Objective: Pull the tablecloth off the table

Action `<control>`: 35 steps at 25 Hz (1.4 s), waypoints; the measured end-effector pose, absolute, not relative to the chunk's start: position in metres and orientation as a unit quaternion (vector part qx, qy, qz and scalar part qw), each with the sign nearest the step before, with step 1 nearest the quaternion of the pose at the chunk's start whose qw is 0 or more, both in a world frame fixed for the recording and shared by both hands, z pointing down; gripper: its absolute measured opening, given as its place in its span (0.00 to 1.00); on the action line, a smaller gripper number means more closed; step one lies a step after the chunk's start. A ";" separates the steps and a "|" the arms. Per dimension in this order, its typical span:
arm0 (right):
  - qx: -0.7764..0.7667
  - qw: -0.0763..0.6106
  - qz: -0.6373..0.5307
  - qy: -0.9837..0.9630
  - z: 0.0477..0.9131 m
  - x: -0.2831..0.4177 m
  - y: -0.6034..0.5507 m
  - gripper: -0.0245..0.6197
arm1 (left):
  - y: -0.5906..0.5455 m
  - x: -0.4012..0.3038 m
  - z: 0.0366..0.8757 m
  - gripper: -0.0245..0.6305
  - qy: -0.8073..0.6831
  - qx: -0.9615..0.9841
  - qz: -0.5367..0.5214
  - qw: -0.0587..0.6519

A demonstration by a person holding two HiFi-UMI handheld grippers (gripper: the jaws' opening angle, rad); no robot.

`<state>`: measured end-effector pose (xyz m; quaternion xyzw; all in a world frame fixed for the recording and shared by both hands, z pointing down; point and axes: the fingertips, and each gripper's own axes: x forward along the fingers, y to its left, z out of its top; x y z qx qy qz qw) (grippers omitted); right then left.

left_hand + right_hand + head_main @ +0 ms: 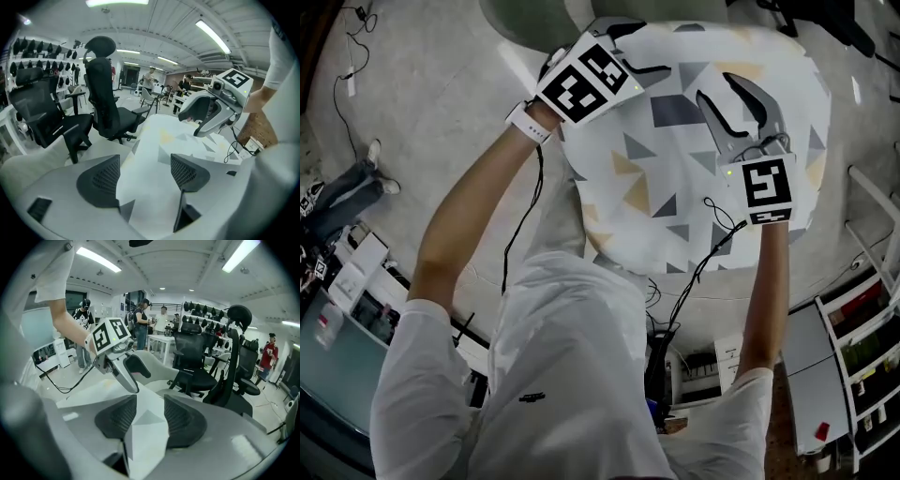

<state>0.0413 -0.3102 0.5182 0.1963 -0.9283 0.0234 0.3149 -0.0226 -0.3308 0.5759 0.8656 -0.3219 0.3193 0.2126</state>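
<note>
A white tablecloth (675, 169) with grey and tan triangles covers the small round table and hangs over its edge. My left gripper (652, 47) is at the cloth's far left edge. In the left gripper view its jaws (143, 173) stand wide apart, and the cloth (154, 154) lies loose between them. My right gripper (733, 98) is over the cloth's right part. In the right gripper view a raised fold of cloth (149, 427) sits in the gap of the right gripper (150, 416), whose pads are apart. Each gripper shows in the other's view: the right one (206, 117), the left one (126, 371).
A pale chair (525, 19) stands just beyond the table. Black office chairs (105, 103) (201, 366) crowd the floor behind. A white shelf unit (862, 356) is at my right, and boxes and a cabinet (347, 281) at my left. People (140, 324) stand in the background.
</note>
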 end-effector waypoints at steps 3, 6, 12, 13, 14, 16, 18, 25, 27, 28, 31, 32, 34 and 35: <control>0.200 0.312 0.037 -0.928 0.531 0.040 -0.314 0.34 | -0.338 -0.027 0.603 0.56 -0.303 0.866 0.325 0.229; 0.207 0.316 0.044 -0.925 0.544 0.042 -0.321 0.34 | -0.340 -0.028 0.627 0.59 -0.258 0.871 0.349 0.231; 0.220 0.319 0.057 -0.920 0.557 0.045 -0.325 0.34 | -0.341 -0.024 0.646 0.64 -0.188 0.885 0.359 0.231; 0.218 0.321 0.056 -0.920 0.559 0.044 -0.324 0.34 | -0.341 -0.024 0.646 0.64 -0.181 0.887 0.355 0.234; 0.215 0.324 0.054 -0.920 0.560 0.043 -0.325 0.34 | -0.341 -0.024 0.647 0.64 -0.176 0.887 0.352 0.240; 0.211 0.329 0.050 -0.919 0.562 0.041 -0.326 0.34 | -0.338 -0.022 0.646 0.60 -0.170 0.887 0.345 0.254; 0.209 0.332 0.045 -0.919 0.560 0.039 -0.330 0.34 | -0.331 -0.020 0.640 0.46 -0.171 0.887 0.342 0.258; 0.186 0.355 0.000 -0.916 0.548 0.033 -0.337 0.36 | -0.320 -0.015 0.612 0.28 -0.216 0.886 0.377 0.162; 0.171 0.373 -0.027 -0.912 0.545 0.036 -0.337 0.41 | -0.316 -0.013 0.602 0.24 -0.219 0.889 0.375 0.149; 0.161 0.383 -0.038 -0.909 0.543 0.037 -0.337 0.43 | -0.314 -0.012 0.596 0.22 -0.218 0.890 0.372 0.146; 0.130 0.412 -0.072 -0.899 0.538 0.040 -0.338 0.48 | -0.304 -0.008 0.577 0.16 -0.212 0.897 0.361 0.145; 0.118 0.422 -0.085 -0.895 0.537 0.041 -0.338 0.50 | -0.300 -0.006 0.571 0.15 -0.210 0.898 0.358 0.145; 0.089 0.447 -0.108 -0.883 0.535 0.047 -0.337 0.53 | -0.291 -0.002 0.560 0.12 -0.205 0.901 0.355 0.142; 0.069 0.465 -0.117 -0.875 0.536 0.053 -0.335 0.53 | -0.287 0.001 0.554 0.11 -0.202 0.902 0.355 0.137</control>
